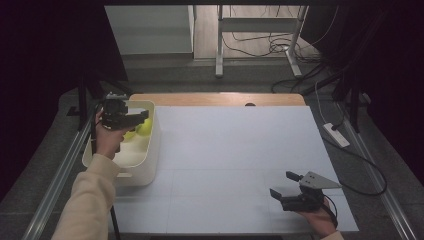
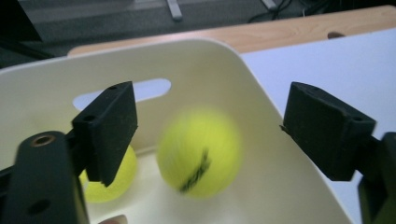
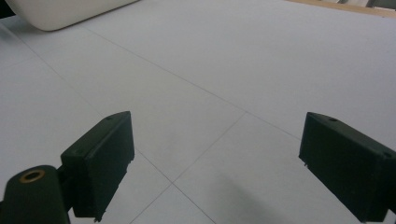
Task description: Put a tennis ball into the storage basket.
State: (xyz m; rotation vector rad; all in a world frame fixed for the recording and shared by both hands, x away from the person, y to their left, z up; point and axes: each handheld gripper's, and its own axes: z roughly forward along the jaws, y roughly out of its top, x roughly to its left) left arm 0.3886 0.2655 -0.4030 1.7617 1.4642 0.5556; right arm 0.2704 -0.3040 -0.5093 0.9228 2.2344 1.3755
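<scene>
Left gripper [image 1: 142,116] poised over the cream bin [image 1: 150,165] at the left edge of the tabletop [image 1: 235,150], jaws parted wide and gripping nothing. In the left gripper view [image 2: 210,126], a blurred yellow tennis ball [image 2: 200,151] between the two black pads but clear of both, inside the bin [image 2: 289,186]; whether resting on the bin floor or in mid-air, cannot tell. A second tennis ball [image 2: 112,179] lower left, partly hidden behind the left pad, lying on the bin floor. From the high view, both balls seen as yellow patches [image 1: 145,127] under the gripper, in the far half of the bin. Bin's slotted handle [image 2: 122,92] visible in the far wall. Right gripper [image 1: 287,187] near the near right corner of the tabletop, held level in the person's hand [image 1: 317,217], jaws spread wide and empty, well apart from the bin. In the right gripper view [image 3: 215,158], only white sheet with thin seam lines between the pads, the bin's corner [image 3: 65,11] at the top left.
</scene>
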